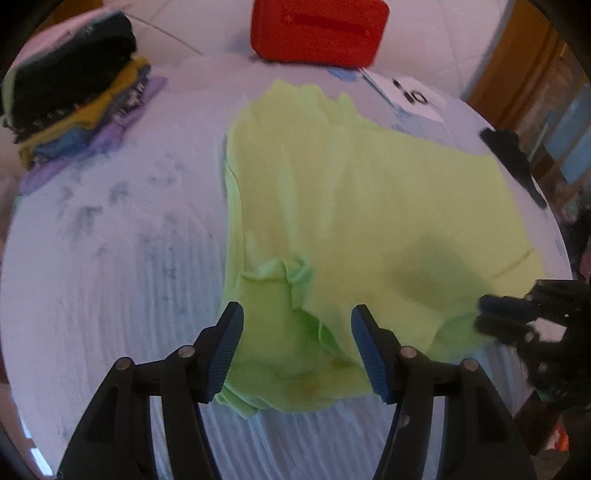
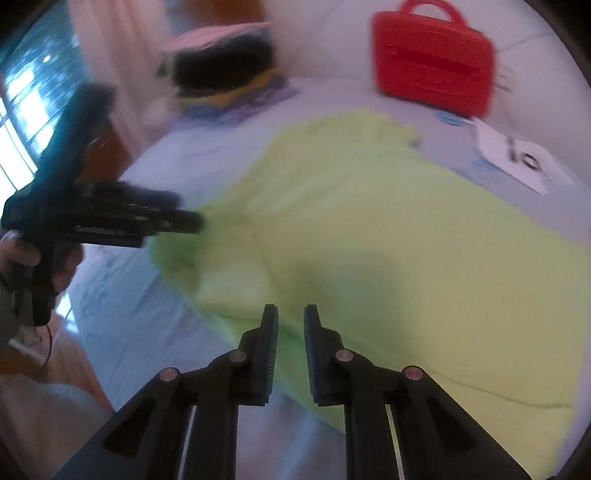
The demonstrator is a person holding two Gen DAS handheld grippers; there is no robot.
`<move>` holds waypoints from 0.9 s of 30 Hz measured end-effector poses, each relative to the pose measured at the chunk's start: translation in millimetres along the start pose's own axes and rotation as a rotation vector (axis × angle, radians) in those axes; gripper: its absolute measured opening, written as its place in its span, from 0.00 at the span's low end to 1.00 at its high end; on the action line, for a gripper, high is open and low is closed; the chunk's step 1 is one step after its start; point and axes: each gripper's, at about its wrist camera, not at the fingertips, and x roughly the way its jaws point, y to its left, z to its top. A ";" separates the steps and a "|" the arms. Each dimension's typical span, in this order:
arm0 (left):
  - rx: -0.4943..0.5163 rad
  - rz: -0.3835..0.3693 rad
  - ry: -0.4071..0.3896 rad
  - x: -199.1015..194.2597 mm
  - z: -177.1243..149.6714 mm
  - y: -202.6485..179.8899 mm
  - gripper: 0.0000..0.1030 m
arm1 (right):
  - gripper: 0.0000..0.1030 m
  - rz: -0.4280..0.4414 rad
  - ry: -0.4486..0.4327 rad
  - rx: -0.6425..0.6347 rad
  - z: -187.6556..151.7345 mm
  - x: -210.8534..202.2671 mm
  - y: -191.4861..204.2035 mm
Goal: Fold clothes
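Two grippers are seen over a lime-green garment (image 1: 362, 206) spread across a pale table (image 1: 110, 295). The left gripper (image 1: 297, 350) is held wide open, its blue pads either side of a rumpled near corner of the cloth, nothing grasped. The right gripper (image 2: 290, 334) stands with a narrow gap between its pads above the garment's near edge; nothing is seen pinched between them.

Bare table is left to the garment's left, up to a stack of folded clothes (image 1: 74, 96) at the far-left corner. A red case (image 1: 319, 31) is set beyond the far edge, and a white sheet (image 1: 413, 98) lies just beside the garment's far-right corner. A dark object (image 1: 513, 162) sits at the table's right rim.

From the left wrist view, the right gripper (image 1: 517, 317) is seen at the garment's right near edge, touching or just over the fabric. From the right wrist view alone, a hand (image 2: 40, 262) gripping the left gripper's (image 2: 184, 218) handle is shown, along with the case's carrying handle and a window; motion blur softens that view.
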 end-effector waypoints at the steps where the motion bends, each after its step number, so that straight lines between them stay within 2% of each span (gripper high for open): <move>1: 0.009 -0.014 0.006 3.2 -2.3 0.6 0.58 | 0.14 0.011 0.006 -0.018 0.4 7.4 9.4; 4: 0.041 -0.050 0.027 13.5 -3.6 -1.0 0.58 | 0.19 0.036 0.026 -0.070 0.2 27.0 34.3; 5: 0.058 -0.055 0.033 17.2 -2.8 -2.4 0.51 | 0.23 0.045 0.042 -0.085 -0.6 30.9 38.4; 6: 0.075 -0.059 0.043 20.7 -0.4 -4.7 0.27 | 0.25 0.054 0.057 -0.100 -1.4 34.9 42.4; 7: 0.093 -0.063 0.054 24.2 2.3 -7.3 0.19 | 0.25 0.052 0.069 -0.114 -0.9 39.4 42.4; 9: 0.132 -0.068 0.059 27.9 8.5 -13.1 0.08 | 0.25 0.040 0.085 -0.139 0.8 49.2 46.0; 12: 0.155 -0.086 0.028 20.4 21.9 -19.8 0.06 | 0.21 0.007 0.090 -0.142 10.8 64.4 48.7; 13: 0.150 -0.095 0.015 16.6 28.0 -19.5 0.06 | 0.11 0.019 0.067 -0.072 16.3 63.8 36.2; 17: 0.082 -0.113 -0.016 10.1 54.7 -10.6 0.06 | 0.10 0.064 -0.026 0.208 38.1 61.1 -14.2; 18: 0.064 -0.100 -0.009 11.5 62.0 -6.8 0.06 | 0.12 0.062 -0.046 0.293 40.1 61.0 -30.6; 20: 0.057 -0.065 -0.012 12.4 71.1 -1.8 0.06 | 0.25 0.036 -0.053 0.418 41.6 64.5 -57.9; 22: 0.056 -0.044 -0.017 12.0 76.8 -0.1 0.06 | 0.26 -0.009 -0.051 0.494 39.3 66.1 -77.2; 25: 0.059 -0.032 -0.010 13.2 81.5 1.3 0.07 | 0.27 0.000 -0.085 0.586 27.6 53.3 -96.0; 27: 0.062 -0.026 -0.005 15.9 85.0 2.6 0.07 | 0.28 -0.026 -0.091 0.624 17.4 38.3 -109.8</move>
